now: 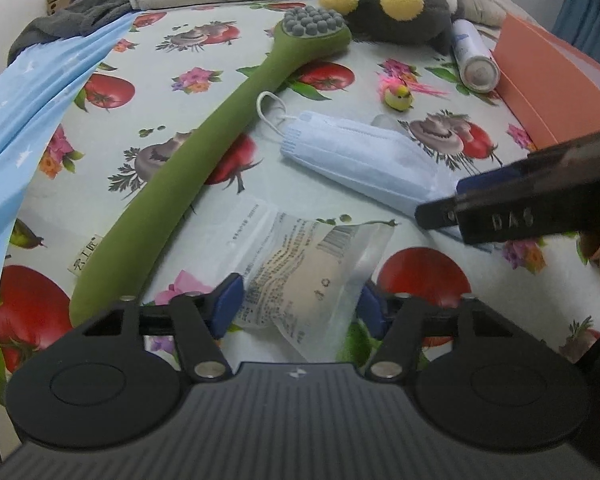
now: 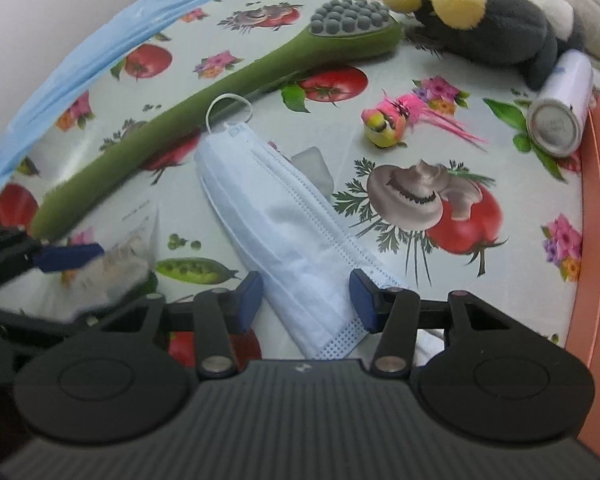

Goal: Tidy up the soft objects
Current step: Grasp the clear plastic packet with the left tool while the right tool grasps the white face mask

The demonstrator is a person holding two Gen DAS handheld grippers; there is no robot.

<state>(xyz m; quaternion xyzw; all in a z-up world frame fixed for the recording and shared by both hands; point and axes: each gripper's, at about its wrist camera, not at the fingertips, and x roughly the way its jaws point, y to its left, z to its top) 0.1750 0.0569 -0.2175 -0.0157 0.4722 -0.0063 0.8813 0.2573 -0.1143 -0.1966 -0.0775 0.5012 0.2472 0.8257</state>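
A clear plastic packet (image 1: 300, 276) with a beige pad inside lies on the tomato-print cloth (image 1: 188, 40). My left gripper (image 1: 298, 304) has both blue pads against its sides, and the packet narrows between them. A light blue face mask (image 2: 288, 224) lies flat beside it. My right gripper (image 2: 304, 300) straddles the mask's near end, jaws apart, mask unpinched. The right gripper's black finger (image 1: 440, 216) shows over the mask (image 1: 360, 160) in the left wrist view. A dark grey and yellow plush toy (image 1: 400, 12) sits at the back.
A long green massage stick (image 1: 172, 184) with a grey knobbed head lies diagonally on the left. A small pink and yellow bird toy (image 2: 384, 124), a white spray can (image 2: 560, 116) and an orange box (image 1: 540, 80) are on the right. Blue fabric (image 1: 40, 100) hangs on the left.
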